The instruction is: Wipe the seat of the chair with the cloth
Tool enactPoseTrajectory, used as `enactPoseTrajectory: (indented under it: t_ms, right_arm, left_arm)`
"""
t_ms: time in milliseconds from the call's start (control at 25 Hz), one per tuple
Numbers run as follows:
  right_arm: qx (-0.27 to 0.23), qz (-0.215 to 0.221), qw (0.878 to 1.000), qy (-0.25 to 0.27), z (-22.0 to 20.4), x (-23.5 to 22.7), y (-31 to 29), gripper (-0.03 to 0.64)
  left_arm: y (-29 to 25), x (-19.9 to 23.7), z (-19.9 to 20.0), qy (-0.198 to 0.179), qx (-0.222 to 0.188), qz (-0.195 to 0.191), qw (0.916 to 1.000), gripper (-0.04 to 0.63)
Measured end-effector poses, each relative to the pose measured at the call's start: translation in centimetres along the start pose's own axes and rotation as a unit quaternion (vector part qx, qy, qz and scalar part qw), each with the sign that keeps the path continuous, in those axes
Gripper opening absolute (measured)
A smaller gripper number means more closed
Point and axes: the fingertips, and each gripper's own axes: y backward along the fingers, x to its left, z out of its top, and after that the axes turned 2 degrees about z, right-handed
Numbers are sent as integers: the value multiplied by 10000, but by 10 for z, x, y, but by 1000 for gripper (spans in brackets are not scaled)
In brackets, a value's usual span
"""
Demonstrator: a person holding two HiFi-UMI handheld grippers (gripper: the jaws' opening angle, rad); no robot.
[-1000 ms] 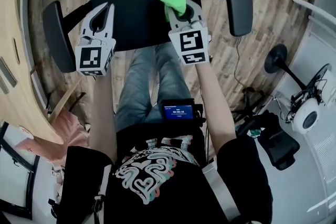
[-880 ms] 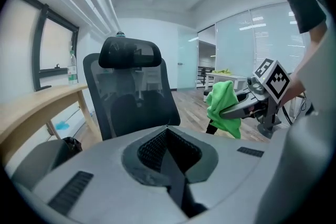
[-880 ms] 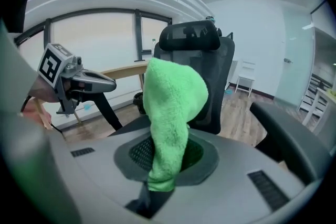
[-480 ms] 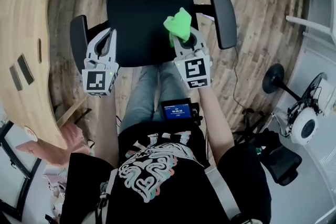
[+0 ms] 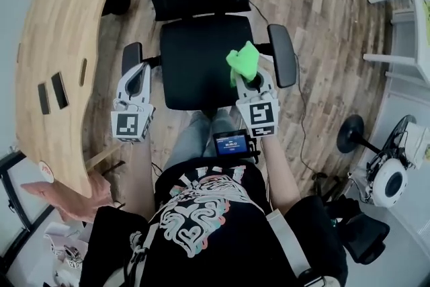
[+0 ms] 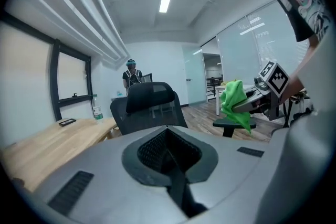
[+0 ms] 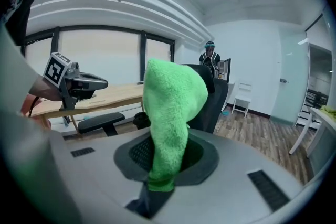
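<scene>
Right tongs [image 5: 248,80] grip the green cloth [image 5: 242,62], seemingly above the seat [image 5: 195,64]; left tongs [image 5: 138,69] closed, empty

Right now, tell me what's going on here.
A person stands facing a black office chair with a gripper in each hand. The right gripper is shut on a bunched green cloth, held over the front right corner of the seat, close to the right armrest. The cloth looks raised off the seat, so no wiping is under way. The left gripper is shut and empty, by the left armrest.
</scene>
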Motion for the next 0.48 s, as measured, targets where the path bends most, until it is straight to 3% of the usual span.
enactPoseTrajectory:
  t_ms: [480]
  right_arm:
    - [-208,1,9997,138,55,13,41,60]
  left_arm:
    - [40,0,60,94,-456,147,9988,0]
